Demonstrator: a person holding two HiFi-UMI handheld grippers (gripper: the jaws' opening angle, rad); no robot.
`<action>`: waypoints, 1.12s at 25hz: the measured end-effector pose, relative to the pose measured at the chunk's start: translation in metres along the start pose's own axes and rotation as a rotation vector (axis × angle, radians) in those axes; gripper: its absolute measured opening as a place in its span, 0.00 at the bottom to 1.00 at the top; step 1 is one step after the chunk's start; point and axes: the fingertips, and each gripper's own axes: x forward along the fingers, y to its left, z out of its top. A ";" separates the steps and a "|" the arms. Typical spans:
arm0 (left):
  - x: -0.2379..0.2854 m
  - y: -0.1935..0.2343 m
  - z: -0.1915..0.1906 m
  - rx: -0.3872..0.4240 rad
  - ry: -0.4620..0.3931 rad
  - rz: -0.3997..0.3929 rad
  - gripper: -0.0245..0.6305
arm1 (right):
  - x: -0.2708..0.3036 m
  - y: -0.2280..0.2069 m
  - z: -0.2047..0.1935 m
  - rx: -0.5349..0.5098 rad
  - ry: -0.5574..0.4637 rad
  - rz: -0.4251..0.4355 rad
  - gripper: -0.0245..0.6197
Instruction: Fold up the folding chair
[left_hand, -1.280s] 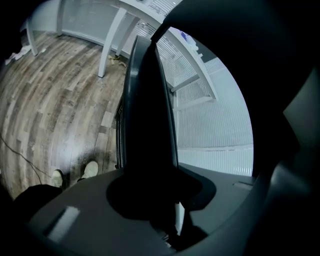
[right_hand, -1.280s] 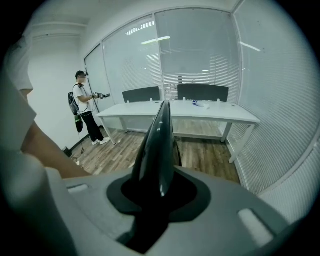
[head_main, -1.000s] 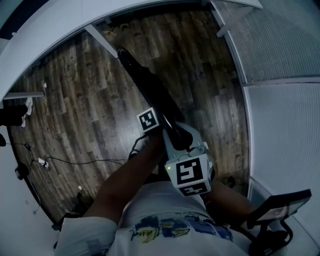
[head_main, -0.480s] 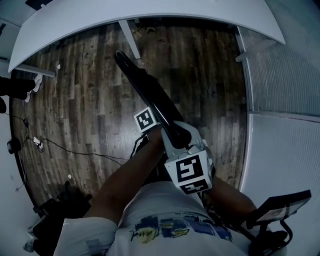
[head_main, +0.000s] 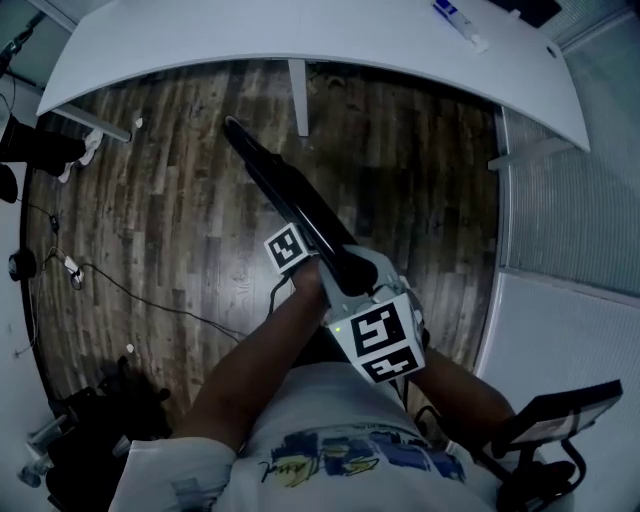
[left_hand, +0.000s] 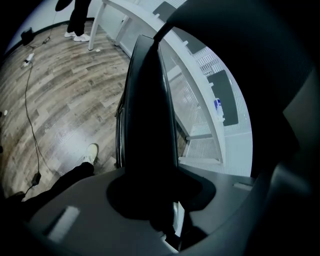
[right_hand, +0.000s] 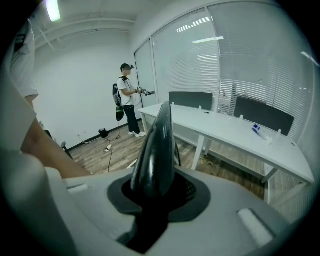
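Observation:
The folded black chair (head_main: 290, 195) hangs slantwise above the wooden floor (head_main: 170, 200), its far end toward the white table (head_main: 300, 35). My left gripper (head_main: 322, 255) is shut on the chair's near end, its marker cube on the chair's left side. Just behind it, closer to my body, my right gripper (head_main: 355, 288) also clamps the chair. In the left gripper view the chair (left_hand: 147, 115) stands edge-on between the jaws of the left gripper (left_hand: 150, 197). The right gripper view shows the chair's glossy edge (right_hand: 155, 150) rising out of the right gripper (right_hand: 152, 195).
A table leg (head_main: 298, 95) stands close past the chair's tip. Cables (head_main: 100, 290) and a dark bag (head_main: 100, 420) lie on the floor at left. Glass walls with blinds (head_main: 570, 220) run along the right. Another person (right_hand: 127, 97) stands by the far wall.
The head view has swung round: the white table now spans the whole top and the glass wall has slid right. Both grippers keep their hold on the chair, carried along with them.

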 end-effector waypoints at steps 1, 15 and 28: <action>0.001 0.002 0.011 -0.014 -0.007 0.002 0.22 | 0.009 -0.002 0.006 -0.008 0.004 0.013 0.16; -0.024 0.011 0.127 -0.151 -0.111 -0.026 0.22 | 0.085 0.004 0.093 -0.136 0.025 0.118 0.16; 0.016 0.003 0.200 -0.347 -0.250 0.019 0.22 | 0.143 -0.057 0.119 -0.259 0.047 0.326 0.16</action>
